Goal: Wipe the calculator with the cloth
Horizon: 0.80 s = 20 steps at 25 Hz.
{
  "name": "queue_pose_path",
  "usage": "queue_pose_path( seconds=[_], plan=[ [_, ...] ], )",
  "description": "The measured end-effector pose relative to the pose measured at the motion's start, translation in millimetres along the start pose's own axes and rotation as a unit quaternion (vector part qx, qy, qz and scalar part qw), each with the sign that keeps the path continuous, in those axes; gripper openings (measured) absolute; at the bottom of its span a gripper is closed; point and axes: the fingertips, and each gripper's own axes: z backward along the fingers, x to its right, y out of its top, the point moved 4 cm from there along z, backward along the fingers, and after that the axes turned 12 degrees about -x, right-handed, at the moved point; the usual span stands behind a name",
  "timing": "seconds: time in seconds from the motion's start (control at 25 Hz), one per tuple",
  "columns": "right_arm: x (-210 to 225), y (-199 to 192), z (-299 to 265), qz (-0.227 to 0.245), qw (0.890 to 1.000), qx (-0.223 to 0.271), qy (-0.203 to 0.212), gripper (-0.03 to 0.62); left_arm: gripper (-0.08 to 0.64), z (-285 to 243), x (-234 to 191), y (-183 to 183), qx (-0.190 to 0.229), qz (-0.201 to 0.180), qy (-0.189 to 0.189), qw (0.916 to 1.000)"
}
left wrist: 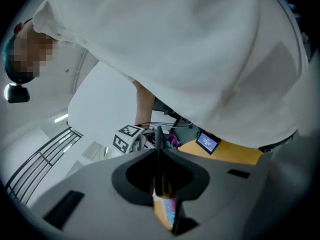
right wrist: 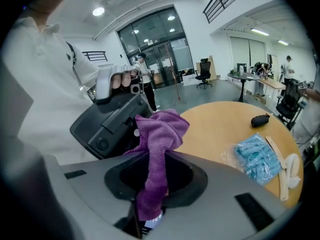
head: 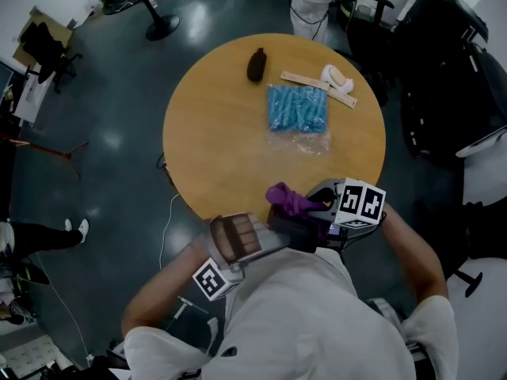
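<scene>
My right gripper [head: 315, 214] [right wrist: 152, 184] is shut on a purple cloth [right wrist: 159, 134], which bunches up above the jaws and also hangs down through them. In the head view the cloth [head: 289, 199] sits over the near edge of the round table. My left gripper [head: 277, 226] [left wrist: 159, 156] is shut on a thin dark slab seen edge-on, the calculator [left wrist: 158, 139]. In the head view the calculator [head: 291, 229] shows as a dark shape just below the cloth, close to it; touching or apart I cannot tell. The right gripper view shows the left gripper's dark body [right wrist: 107, 124] beside the cloth.
The round wooden table [head: 214, 133] carries a clear bag of blue pieces [head: 297, 108], a dark pouch [head: 256, 64], pale wooden strips [head: 313, 81] and a white object [head: 337, 76] on its far half. Office chairs and a dark floor surround it.
</scene>
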Motion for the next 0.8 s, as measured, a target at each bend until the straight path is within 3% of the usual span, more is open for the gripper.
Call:
queue_pose_path(
  seconds=[0.68, 0.8],
  plan=[
    [15, -22, -58, -0.057, 0.997, -0.012, 0.06, 0.083, 0.047, 18, -22, 5, 0.005, 0.051, 0.021, 0.9985],
    [42, -42, -65, -0.09, 0.996, -0.02, 0.021, 0.082, 0.044, 14, -19, -3, -0.013, 0.044, 0.025, 0.9986]
  ],
)
